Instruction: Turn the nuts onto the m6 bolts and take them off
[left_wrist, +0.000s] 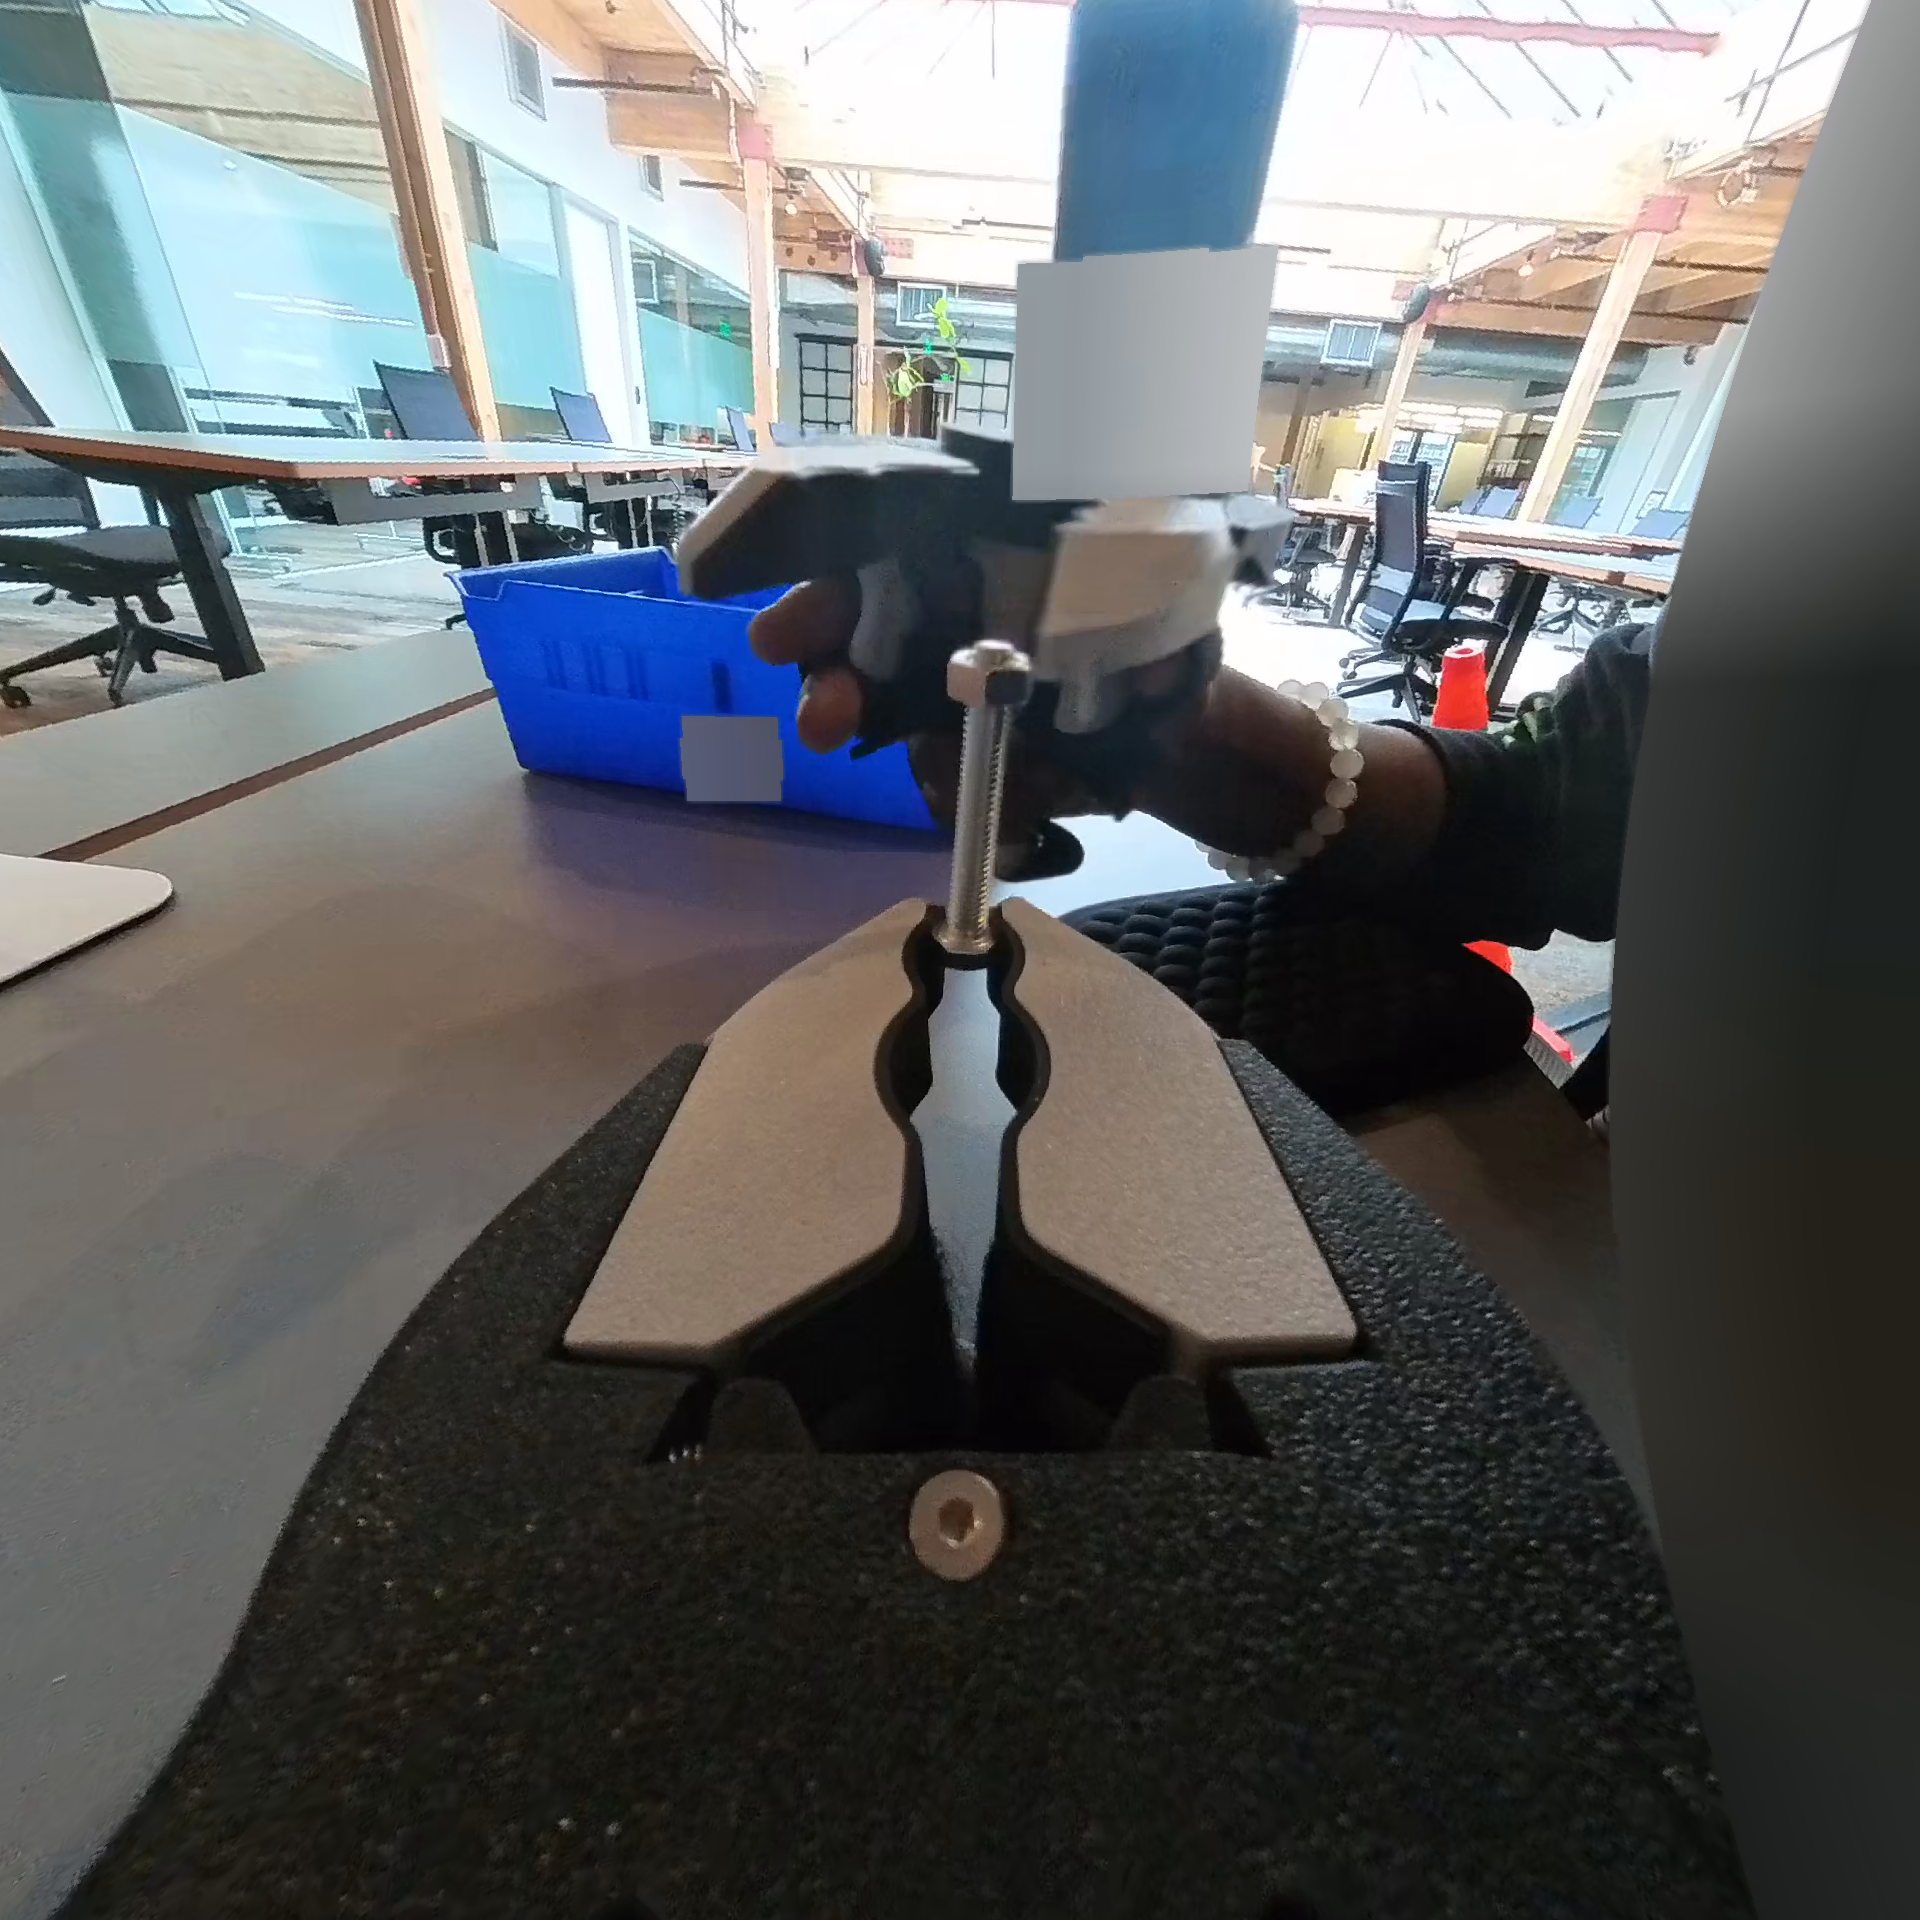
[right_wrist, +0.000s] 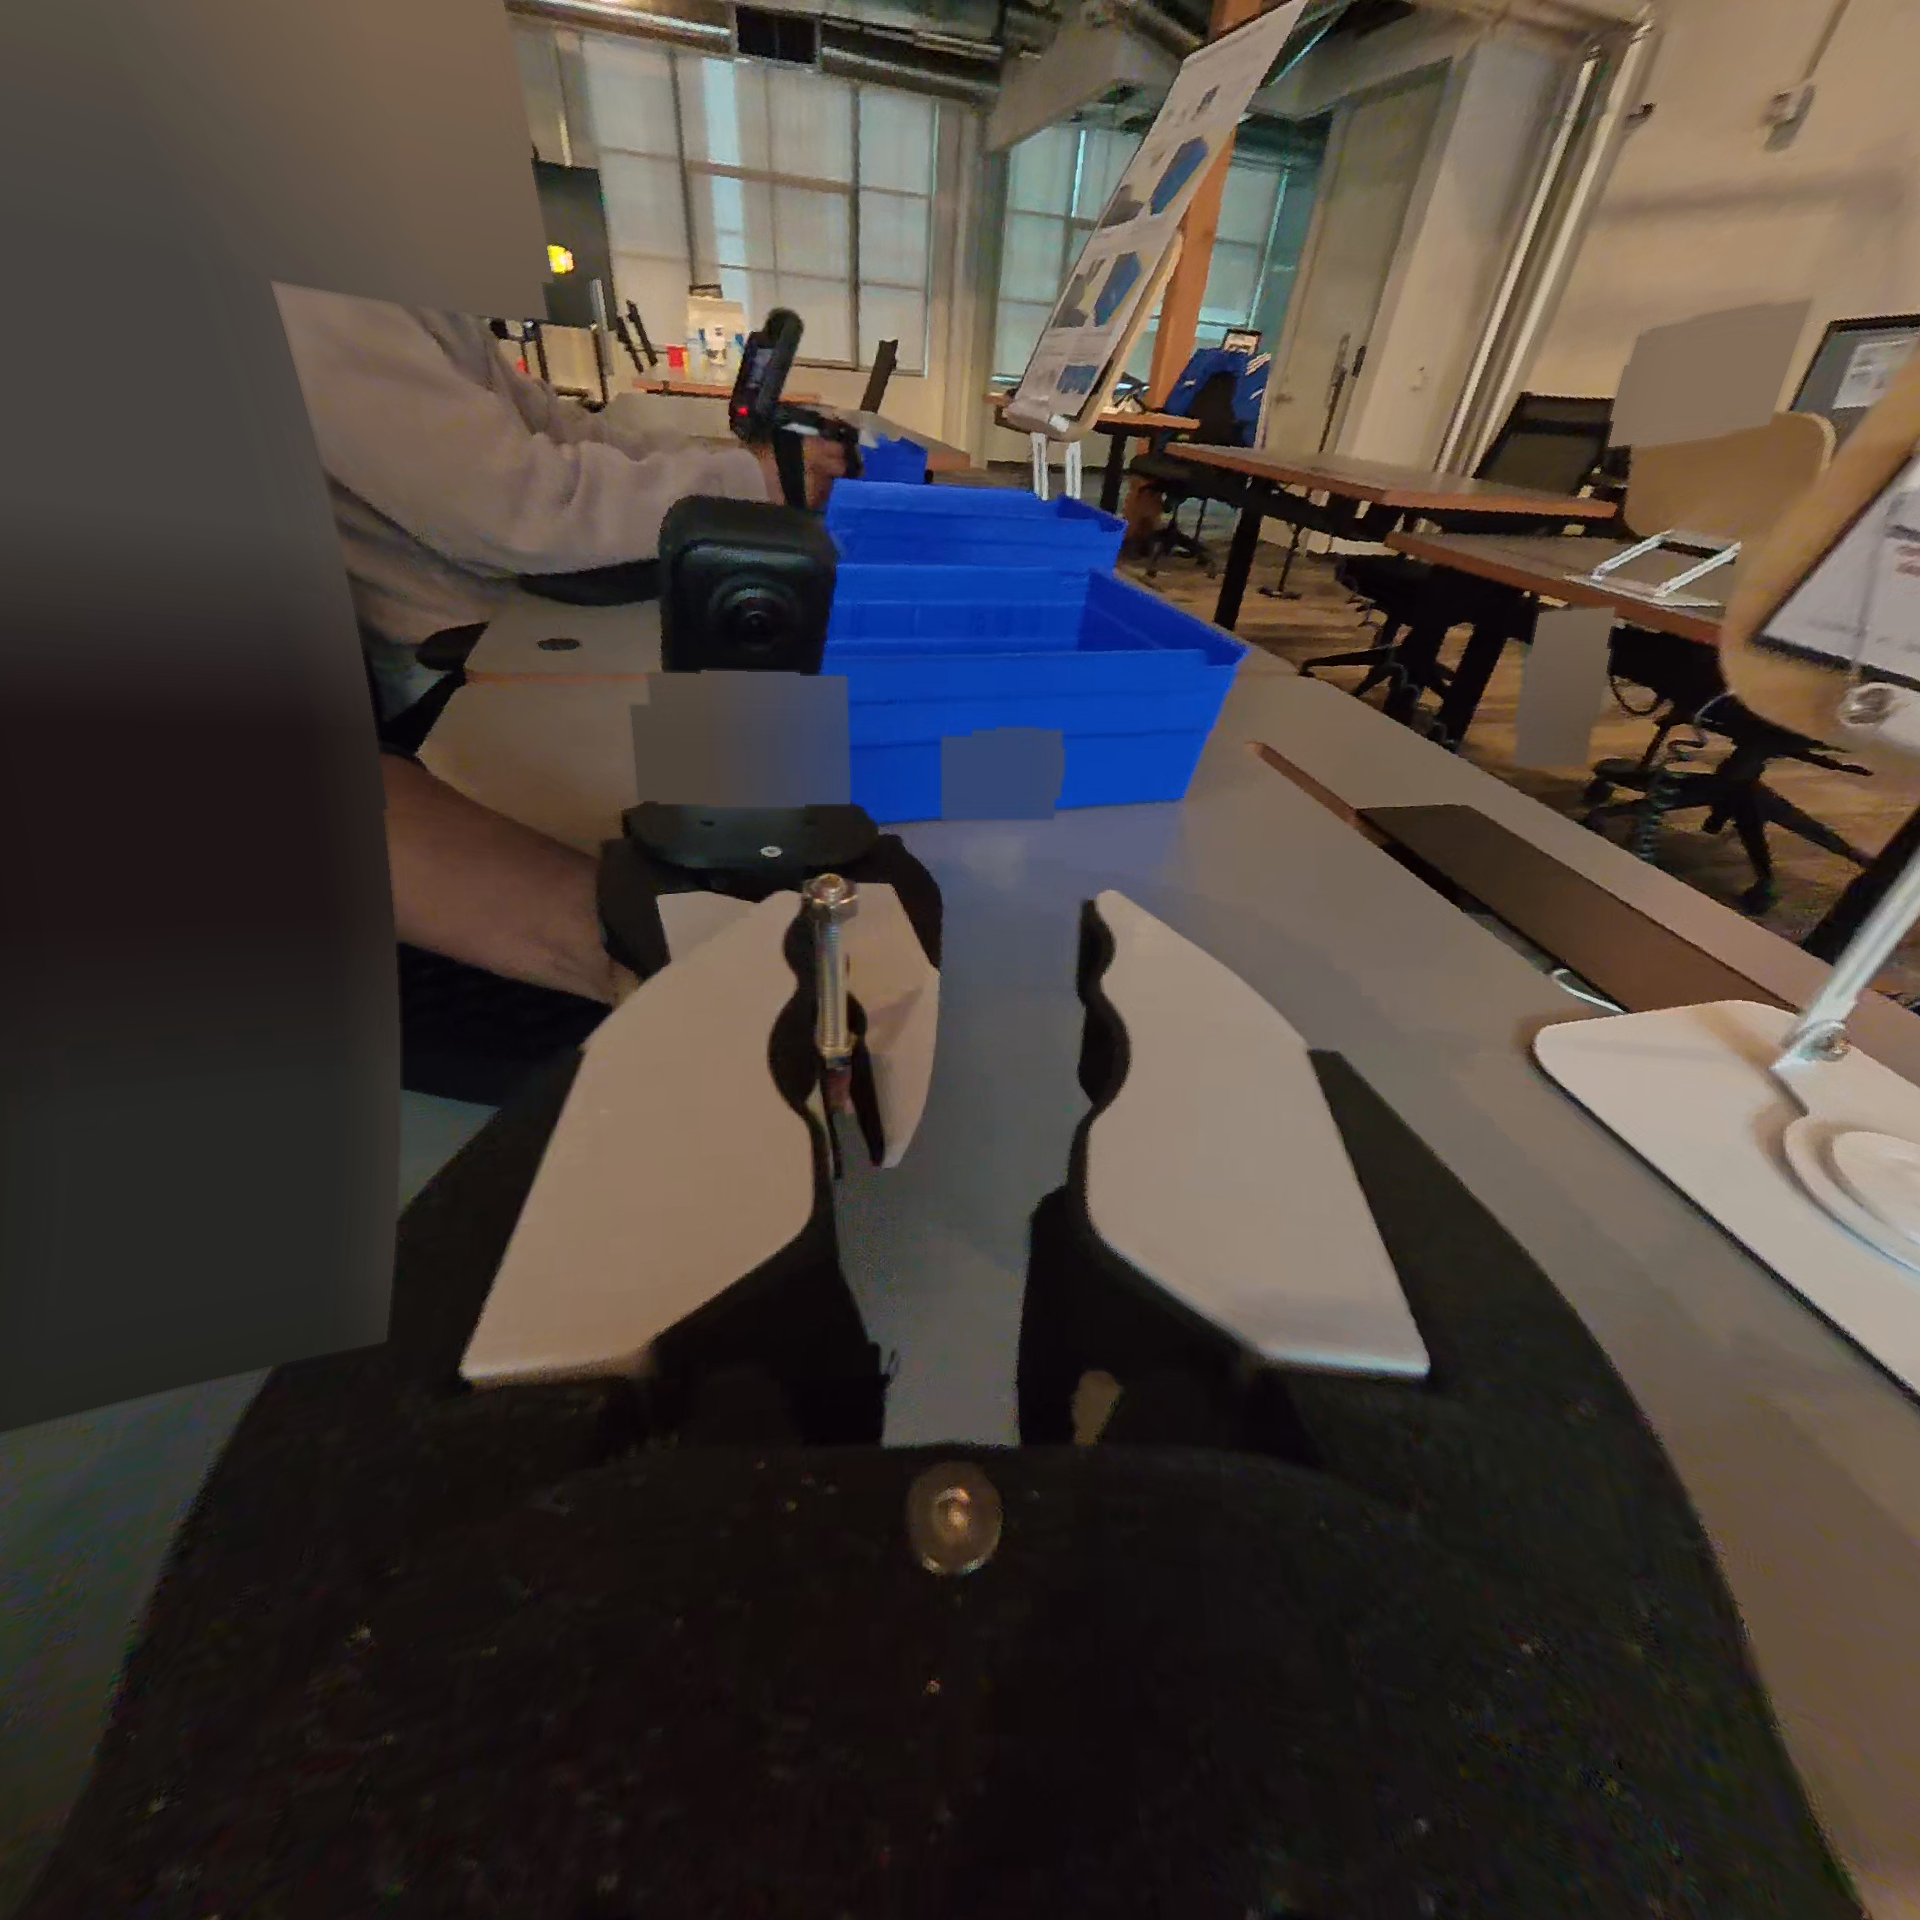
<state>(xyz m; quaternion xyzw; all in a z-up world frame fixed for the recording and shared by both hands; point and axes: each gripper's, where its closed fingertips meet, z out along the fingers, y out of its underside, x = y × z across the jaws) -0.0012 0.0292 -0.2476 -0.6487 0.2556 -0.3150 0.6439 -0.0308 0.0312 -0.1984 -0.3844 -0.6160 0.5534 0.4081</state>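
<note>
In the left wrist view my left gripper (left_wrist: 964, 920) is shut on the lower end of a silver M6 bolt (left_wrist: 977, 810), which stands upright above the grey table (left_wrist: 312, 1039). A silver nut (left_wrist: 987, 675) sits at the bolt's top end. My right gripper (left_wrist: 956, 613) hangs just behind the nut with its fingers spread. In the right wrist view my right gripper (right_wrist: 940, 935) is open. The bolt (right_wrist: 831, 987) and its nut (right_wrist: 828, 906) stand close by its left finger (right_wrist: 707, 1091); the right finger (right_wrist: 1195, 1091) is well clear. The left gripper (right_wrist: 842, 1081) holds the bolt from behind.
A blue bin (left_wrist: 623, 665) stands on the table behind the grippers; it also shows in the right wrist view (right_wrist: 1039, 707). A white stand base (right_wrist: 1662, 1122) lies at the right. A black camera (right_wrist: 748, 603) and a person's light sleeve (right_wrist: 468, 488) are at the far left.
</note>
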